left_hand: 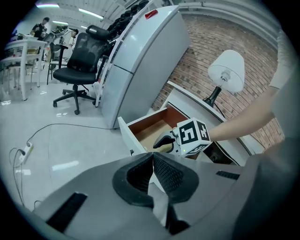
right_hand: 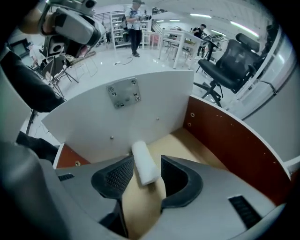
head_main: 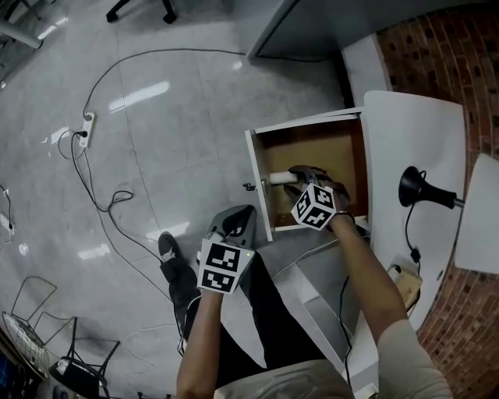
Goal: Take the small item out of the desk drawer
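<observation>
Reaching into open drawer (head_main: 306,122) in head view: your right tool (head_main: 295,174) at white roll (head_main: 279,178), left tool (head_main: 234,224) outside | left gripper view: left tool pressed together, empty | right gripper view: right tool spread, white roll in its gap, inside drawer

An open-plan office or lab: a black mesh swivel chair (left_hand: 77,70) and white tables (left_hand: 21,51) on a glossy grey tiled floor (head_main: 179,117), strip ceiling lights (left_hand: 91,13), a white power strip (head_main: 88,127), a red brick wall (head_main: 444,54).
</observation>
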